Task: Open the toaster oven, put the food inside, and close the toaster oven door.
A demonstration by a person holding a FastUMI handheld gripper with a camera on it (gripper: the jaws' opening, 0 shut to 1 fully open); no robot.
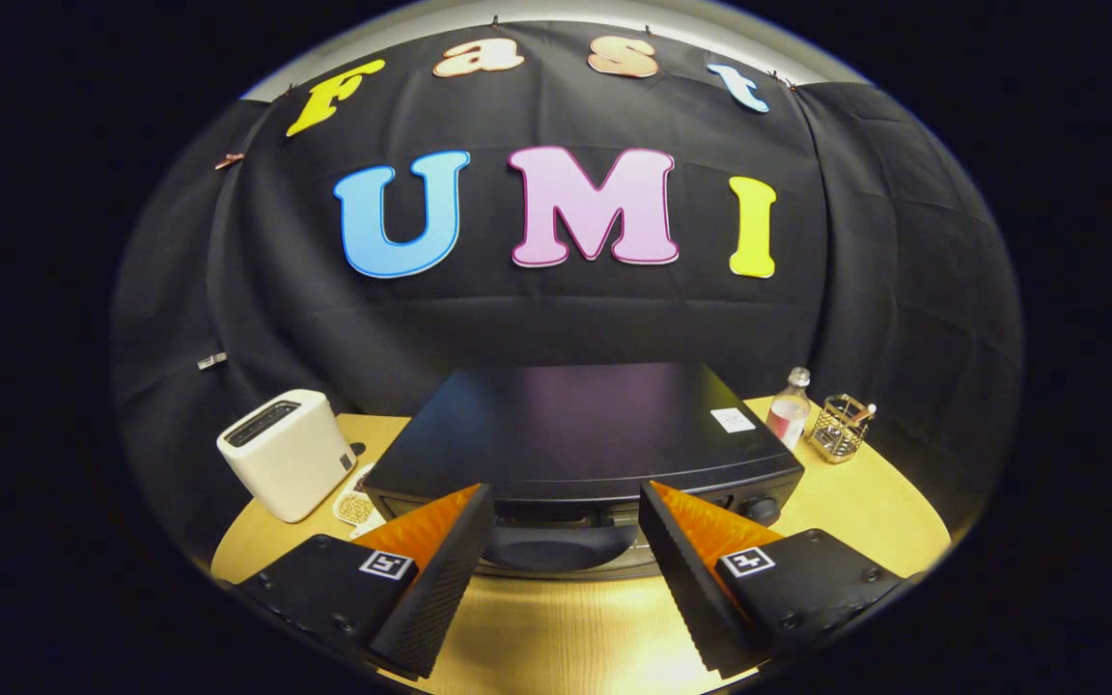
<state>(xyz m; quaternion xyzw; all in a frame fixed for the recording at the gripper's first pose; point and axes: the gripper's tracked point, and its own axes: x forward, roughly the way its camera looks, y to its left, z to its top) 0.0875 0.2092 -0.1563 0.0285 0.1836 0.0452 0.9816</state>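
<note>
- Spread wide apart, the gripper [566, 516] is held low over the wooden table [556, 627], with nothing pinched between its two fingers.
- Just ahead of the fingers, the toaster oven [585, 434] is seen from above and in front; its door [556, 545] appears shut, and the dark handle of the door is framed in the gap between the fingertips.
- A round knob [762, 509] is found on the oven's front, just beyond the right fingertip.
- A small pale label [733, 420] is stuck on the oven's flat dark top, toward its right rear corner.
- Left of the oven and beyond the left finger, a white toaster [286, 454] is set on the table.
- Between that toaster and the oven, a small dish [355, 507] of pale food is placed, just past the left fingertip.
- Right of the oven, well beyond the right finger, a small clear bottle [790, 410] is stood upright, with a wire basket [841, 428] just beside it.
</note>
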